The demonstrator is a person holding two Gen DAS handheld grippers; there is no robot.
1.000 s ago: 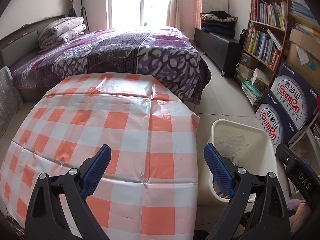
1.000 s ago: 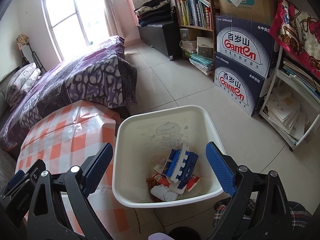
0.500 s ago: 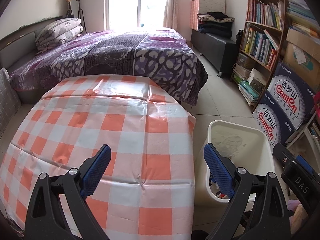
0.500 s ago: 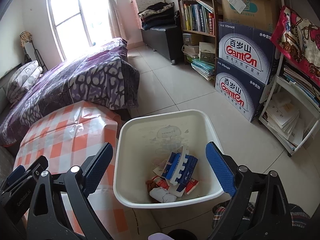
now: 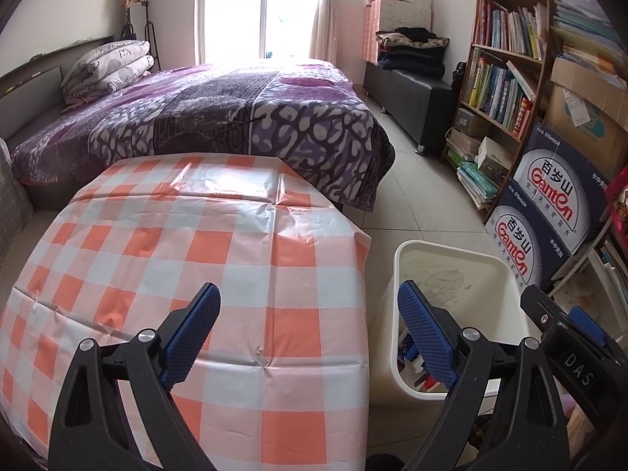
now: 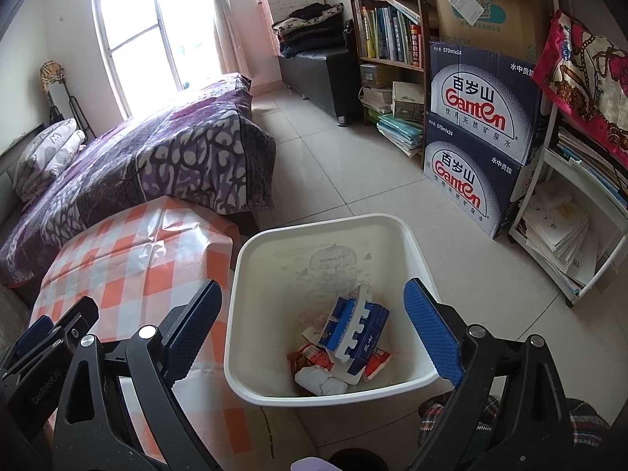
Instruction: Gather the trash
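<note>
Your left gripper hangs with its jaws spread wide and nothing between them, above the near right part of the table, which wears an orange-and-white checked cloth. Your right gripper is just as wide and just as empty, poised over the white bin that stands on the tiled floor just beside the table's right edge. Look down into that bin and you see the trash lying at the bottom: a blue-and-white carton with a white notched foam strip across it, red-and-white wrappers and a crumpled white wad. From your left camera the same bin shows to the right of the table, with only a sliver of its contents visible. Beyond the table stands a bed under a purple patterned blanket, touching or nearly touching the table's far edge. To your right, two dark water cartons are stacked against a bookshelf, and a bright window fills the far wall.
</note>
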